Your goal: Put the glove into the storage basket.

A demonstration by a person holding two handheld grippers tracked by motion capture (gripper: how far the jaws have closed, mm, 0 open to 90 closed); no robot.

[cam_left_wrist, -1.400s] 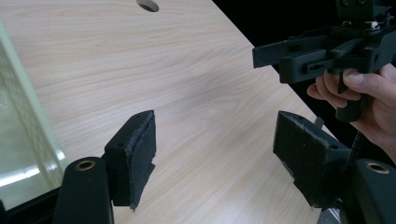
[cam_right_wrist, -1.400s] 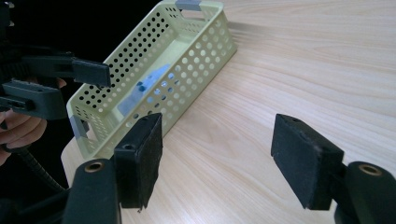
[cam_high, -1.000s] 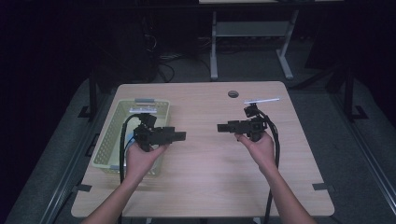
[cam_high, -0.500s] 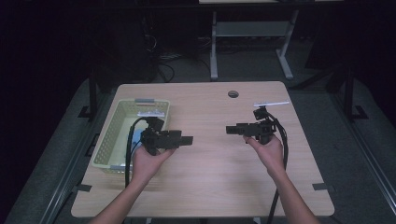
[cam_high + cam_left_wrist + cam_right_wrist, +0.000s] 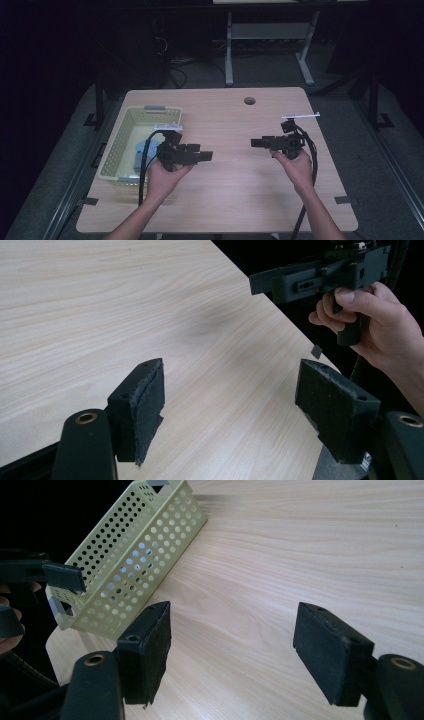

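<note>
two hand-held grippers hang over the bare middle of the worktop point(image 5: 235, 200), and neither holds anything. the left hand-held gripper point(image 5: 206, 156) sits just beside the pale yellow perforated basket point(image 5: 116, 142), its tip aimed toward the centre; in the left gripper view its jaws stand spread wide with only wood grain between the pads point(image 5: 150, 405). the right hand-held gripper point(image 5: 256, 143) is held well apart from it on the other side, pointing back at the left one, and the right gripper view shows its jaws spread just as wide over empty wood, with the basket off toward the far corner.

the thing nearest the work is a blue item point(image 5: 141, 152) lying in the bottom of the basket — partly hidden behind the left hand, so i cannot tell what it is. a small grey strip point(image 5: 300, 115) lies near the right edge of the worktop, beyond the right hand.

this reads as a pause between steps — nothing gripped, both tools poised and facing each other. if the blue item is next, the left hand-held gripper would have to turn back and dip over the basket wall, jaws kept wide until they straddle it.

against the frame half a second earlier, the left hand-held gripper has drifted a little toward the centre and the right one has barely shifted; the basket has stayed put.
</note>
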